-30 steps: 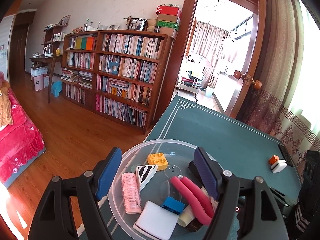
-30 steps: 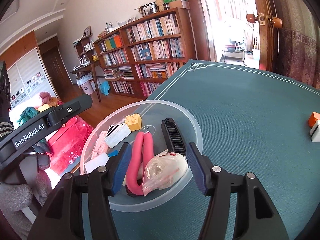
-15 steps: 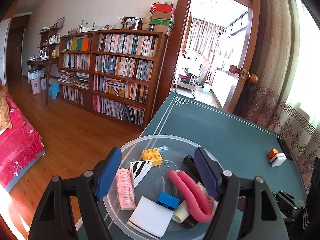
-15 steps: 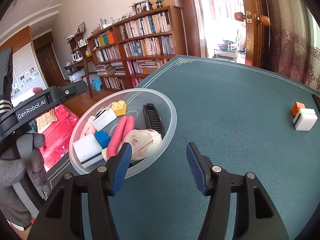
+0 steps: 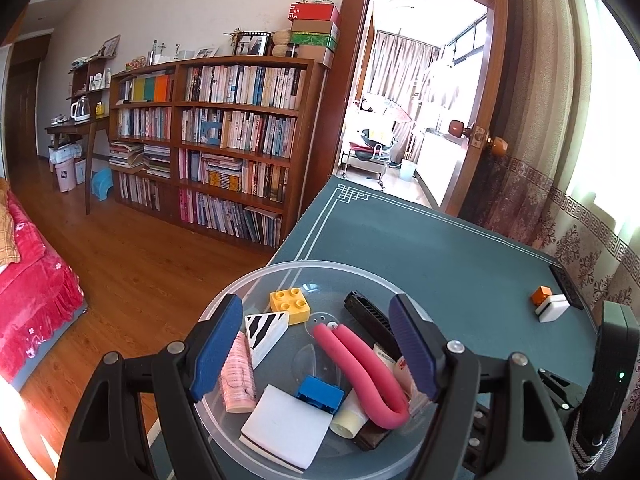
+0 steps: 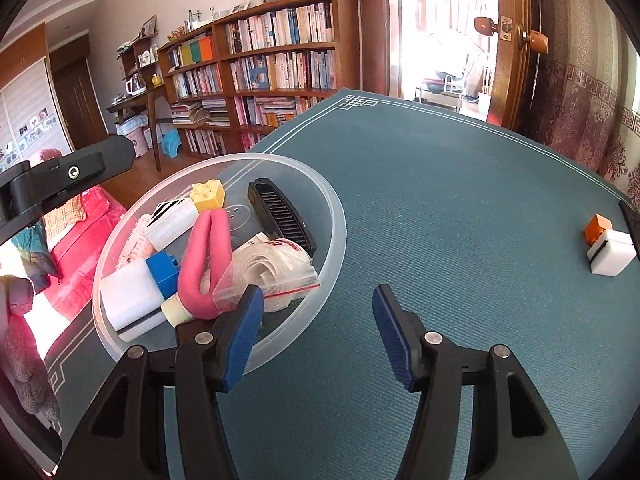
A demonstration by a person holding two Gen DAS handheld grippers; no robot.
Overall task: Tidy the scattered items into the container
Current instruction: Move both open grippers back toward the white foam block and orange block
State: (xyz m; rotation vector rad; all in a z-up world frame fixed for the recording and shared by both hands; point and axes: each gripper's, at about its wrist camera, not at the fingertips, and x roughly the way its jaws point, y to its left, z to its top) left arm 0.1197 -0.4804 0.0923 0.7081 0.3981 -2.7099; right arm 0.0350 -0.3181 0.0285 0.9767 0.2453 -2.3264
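Observation:
A clear plastic bowl (image 5: 320,266) (image 6: 336,216) sits at the near left of the green table. It holds a yellow brick (image 5: 290,306), a zebra-striped block (image 5: 264,326), a folded pink foam tube (image 5: 360,364), a black comb (image 5: 368,316), a blue brick (image 5: 320,392), a white sponge (image 5: 286,426) and a bagged white roll (image 6: 276,264). My left gripper (image 5: 315,300) hangs open over the bowl, holding nothing. My right gripper (image 6: 318,290) is open and empty beside the bowl's near right rim. An orange-and-white block (image 6: 610,246) (image 5: 550,306) lies on the table at the far right.
A flat black object (image 5: 566,286) lies along the table's right edge beside the block. Bookshelves (image 5: 208,140), an open doorway and curtains stand beyond the table. Wooden floor and a red bed are to the left.
My right gripper has drawn back and to the right, from over the bagged roll in the bowl to outside its rim. The bag stays in the bowl. The left gripper barely shifted.

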